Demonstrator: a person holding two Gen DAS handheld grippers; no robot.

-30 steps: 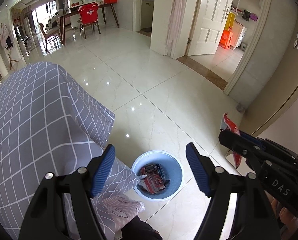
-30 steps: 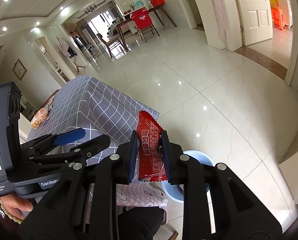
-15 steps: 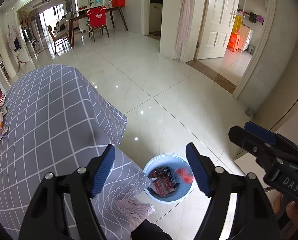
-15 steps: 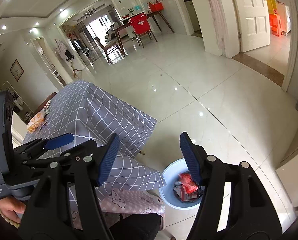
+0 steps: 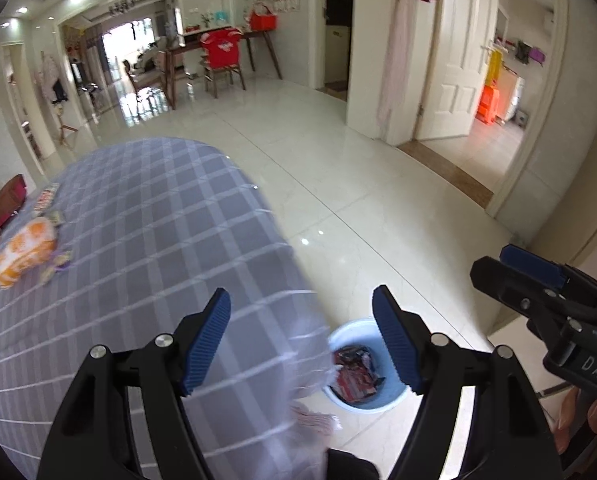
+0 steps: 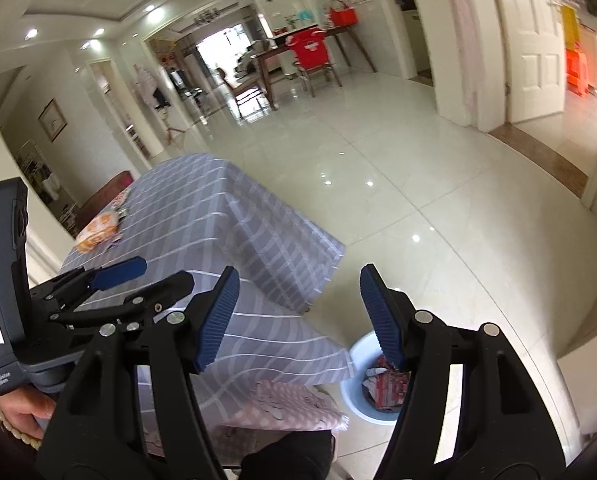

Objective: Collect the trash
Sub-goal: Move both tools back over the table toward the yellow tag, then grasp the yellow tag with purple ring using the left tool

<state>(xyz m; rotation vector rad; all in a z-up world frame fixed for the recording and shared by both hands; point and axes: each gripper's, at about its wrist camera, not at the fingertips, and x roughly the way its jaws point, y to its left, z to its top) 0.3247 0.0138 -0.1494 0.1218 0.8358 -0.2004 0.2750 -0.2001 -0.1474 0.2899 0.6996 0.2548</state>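
Trash wrappers (image 5: 354, 372), red and crumpled, lie inside the pale blue bin (image 5: 340, 334) on the white tiled floor (image 5: 378, 208), beside the draped corner of the grey checked tablecloth (image 5: 138, 220). Left gripper (image 5: 302, 340): jaws spread wide, nothing between the blue pads (image 5: 208, 336); the bin sits just inside its right finger, at about 5 o'clock from the gap. Right gripper (image 6: 298, 316): jaws likewise spread wide and empty; in its view the bin (image 6: 354, 364) lies at about 5 o'clock, partly hidden behind the right finger, with wrappers (image 6: 386, 388) visible in it. Further trash remains on the tablecloth: an orange packet (image 5: 24, 252) with small wrappers (image 5: 56, 266) beside it, at about 10 o'clock from the left gripper and well apart from both grippers. In the right wrist view the orange packet (image 6: 96, 228) appears at the table's far left edge.
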